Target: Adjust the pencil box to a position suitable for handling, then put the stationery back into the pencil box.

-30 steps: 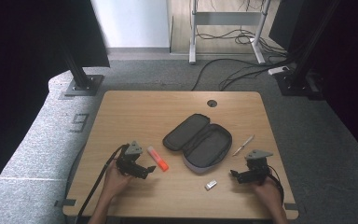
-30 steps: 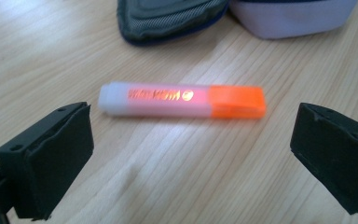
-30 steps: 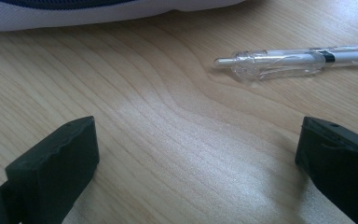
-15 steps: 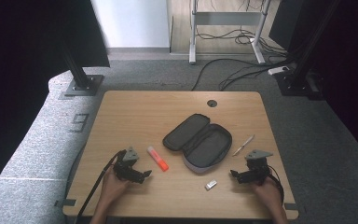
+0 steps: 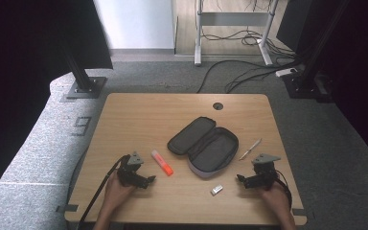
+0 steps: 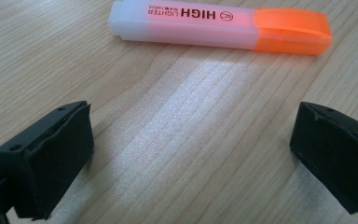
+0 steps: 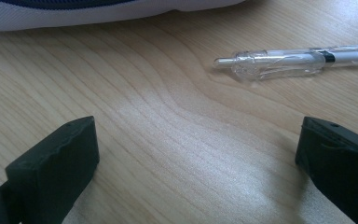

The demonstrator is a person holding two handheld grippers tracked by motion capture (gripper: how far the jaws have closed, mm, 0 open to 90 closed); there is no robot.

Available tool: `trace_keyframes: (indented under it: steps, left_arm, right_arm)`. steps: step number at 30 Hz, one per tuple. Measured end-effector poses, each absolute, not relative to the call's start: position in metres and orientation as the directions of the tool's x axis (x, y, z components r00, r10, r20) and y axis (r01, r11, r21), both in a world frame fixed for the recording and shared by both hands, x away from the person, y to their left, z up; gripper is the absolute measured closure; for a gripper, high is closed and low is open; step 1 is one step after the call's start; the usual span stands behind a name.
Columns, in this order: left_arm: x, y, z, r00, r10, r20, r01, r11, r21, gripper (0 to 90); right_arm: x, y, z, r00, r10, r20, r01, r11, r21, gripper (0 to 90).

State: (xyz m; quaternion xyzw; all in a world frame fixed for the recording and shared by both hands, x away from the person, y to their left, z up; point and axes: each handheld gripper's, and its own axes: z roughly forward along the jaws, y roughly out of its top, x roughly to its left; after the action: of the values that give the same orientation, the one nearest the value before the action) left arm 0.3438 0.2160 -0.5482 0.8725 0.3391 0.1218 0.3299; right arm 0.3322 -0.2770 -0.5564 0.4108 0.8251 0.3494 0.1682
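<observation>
Left claw [image 5: 147, 180] low on table [image 5: 139, 120], jaws spread wide, nothing between them. Highlighter [image 6: 219, 27] flat on wood just ahead, at 1 o'clock from claw in high view, open pencil case [image 5: 203, 146] further off at 2 o'clock. Right claw [image 5: 240, 178] also spread, empty, pen [image 7: 298, 59] lying ahead of it, eraser [image 5: 216, 189] at its 8 o'clock. Judged step: reach for highlighter. Advice: turn jaws across narrow body, straddle middle, keep tips just off wood, squeeze gently so it won't roll
</observation>
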Motion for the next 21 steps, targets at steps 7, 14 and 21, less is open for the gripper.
trace_keyframes:
  steps: [7, 14, 21]
  left_arm:
    - [0.3438, 0.216, -0.5483, 0.74, 0.672, -0.011, 0.512, -0.552, 0.658, 0.0]
    - [0.3438, 0.2159, -0.5483, 0.739, 0.674, -0.01, 0.512, -0.552, 0.658, 0.0]
    - [0.3439, 0.2157, -0.5482, 0.738, 0.674, -0.01, 0.513, -0.551, 0.658, 0.0]
  right_arm:
    - [0.3322, -0.2769, -0.5564, -0.606, 0.796, 0.01, 0.561, 0.418, 0.715, 0.0]
    - [0.3303, -0.2769, -0.556, -0.593, 0.805, 0.013, 0.566, 0.406, 0.718, 1.3]
    - [0.3326, -0.2812, -0.5521, -0.564, 0.826, 0.014, 0.579, 0.383, 0.72, 5.5]
